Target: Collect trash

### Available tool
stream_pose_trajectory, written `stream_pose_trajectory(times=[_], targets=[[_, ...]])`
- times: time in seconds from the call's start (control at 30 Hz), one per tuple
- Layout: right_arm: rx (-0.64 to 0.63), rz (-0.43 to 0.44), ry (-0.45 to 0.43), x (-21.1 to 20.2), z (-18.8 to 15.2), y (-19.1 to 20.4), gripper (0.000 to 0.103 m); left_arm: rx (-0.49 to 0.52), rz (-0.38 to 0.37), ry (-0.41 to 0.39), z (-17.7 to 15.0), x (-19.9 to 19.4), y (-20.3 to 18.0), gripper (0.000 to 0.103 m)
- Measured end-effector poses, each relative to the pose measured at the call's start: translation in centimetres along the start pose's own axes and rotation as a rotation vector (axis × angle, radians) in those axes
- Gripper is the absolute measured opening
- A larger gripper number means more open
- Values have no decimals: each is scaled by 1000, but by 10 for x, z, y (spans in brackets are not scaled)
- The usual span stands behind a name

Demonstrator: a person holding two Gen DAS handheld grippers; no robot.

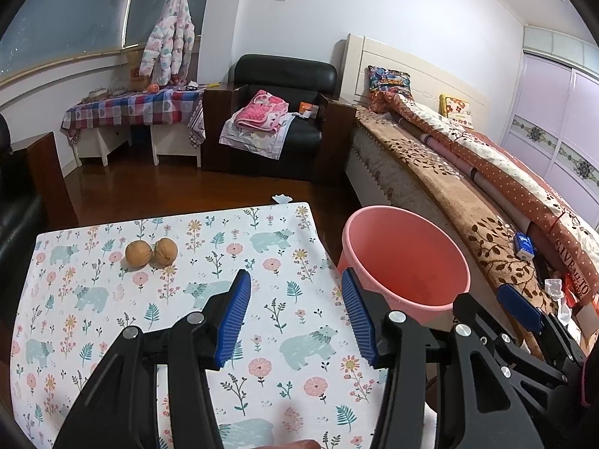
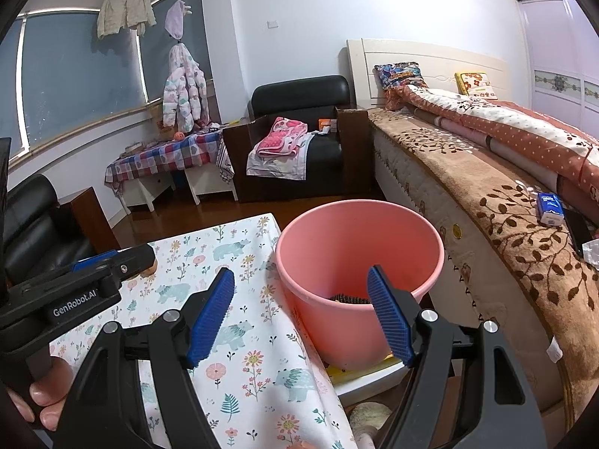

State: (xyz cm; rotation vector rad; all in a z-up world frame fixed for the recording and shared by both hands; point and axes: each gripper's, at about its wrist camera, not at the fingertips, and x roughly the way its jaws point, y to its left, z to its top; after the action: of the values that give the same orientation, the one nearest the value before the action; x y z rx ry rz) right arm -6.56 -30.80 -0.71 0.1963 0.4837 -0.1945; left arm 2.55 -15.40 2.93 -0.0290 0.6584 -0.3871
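Observation:
Two brown walnuts (image 1: pixel 151 252) lie side by side on the floral-cloth table (image 1: pixel 112 299), at its far left. A pink plastic bin (image 1: pixel 406 256) stands off the table's right edge; in the right wrist view the bin (image 2: pixel 355 247) holds a dark ridged object (image 2: pixel 350 299) at its bottom. My left gripper (image 1: pixel 295 292) is open and empty above the table, right of and nearer than the walnuts. My right gripper (image 2: pixel 301 292) is open and empty, over the table edge and the bin's near rim. The left gripper's body (image 2: pixel 75 288) shows at the left of the right wrist view.
A bed (image 2: pixel 505 172) with brown blanket runs along the right, with a blue tissue pack (image 2: pixel 549 208) on it. A black armchair (image 1: pixel 284 112) with pink cloth stands at the back. A checked-cloth side table (image 1: pixel 131 110) is at the back left. Another black chair (image 2: pixel 33 220) is on the left.

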Motion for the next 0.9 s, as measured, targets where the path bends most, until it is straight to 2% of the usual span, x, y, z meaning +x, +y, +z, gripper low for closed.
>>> stream_pose_trajectory(times=[0.9], targets=[[-1, 0, 8, 3, -3, 2, 74, -5, 2, 16, -2, 6, 4, 50]])
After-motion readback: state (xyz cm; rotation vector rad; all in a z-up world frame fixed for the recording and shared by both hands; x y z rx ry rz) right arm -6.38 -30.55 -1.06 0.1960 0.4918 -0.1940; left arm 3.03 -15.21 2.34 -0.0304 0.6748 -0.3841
